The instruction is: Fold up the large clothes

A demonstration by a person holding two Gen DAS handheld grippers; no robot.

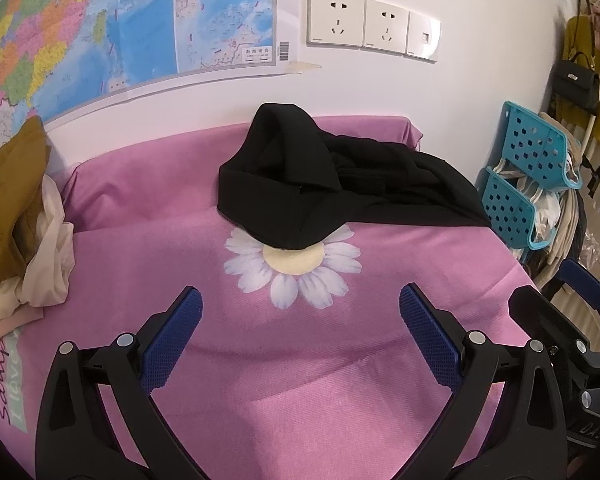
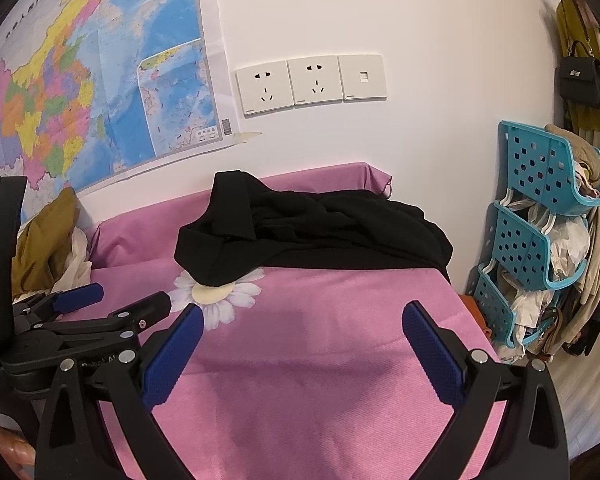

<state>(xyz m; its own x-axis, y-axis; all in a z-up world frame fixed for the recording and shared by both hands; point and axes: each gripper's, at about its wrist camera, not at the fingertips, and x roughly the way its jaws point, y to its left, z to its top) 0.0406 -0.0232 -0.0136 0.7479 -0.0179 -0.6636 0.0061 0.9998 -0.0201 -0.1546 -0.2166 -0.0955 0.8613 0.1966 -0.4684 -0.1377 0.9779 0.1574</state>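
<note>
Both tongs hang released over the near part of the table: the left gripper (image 1: 300,300) has its blue pads (image 1: 176,332) spread wide with nothing between them, and the right gripper (image 2: 302,316) is spread the same way, also holding nothing. From the right wrist view the left one shows at the left edge, low over the cloth, its fingers apart too.

Under them lies a pink tablecloth (image 1: 300,380) with a few soft creases, covering the whole table. Just beyond the left gripper's tips a white daisy (image 1: 292,268) with a pale yellow centre is printed on the cloth.

A black garment (image 1: 324,184) sits past the daisy, crumpled in a heap, not folded. Its nearest rounded lobe overlaps the top of the flower's centre; the rest bunches toward the far right corner of the table, with one part standing up against the wall. Neither gripper touches it.

At the far left edge of the table lies a pile of mustard and cream cloth (image 1: 24,216).

Behind everything, on the white wall, hangs a coloured map (image 2: 92,80), with three white wall sockets (image 2: 310,82) to its right. Off the table's right side stand stacked turquoise baskets (image 2: 536,236) stuffed with cloth, and a black handbag (image 2: 582,80) hangs above them
</note>
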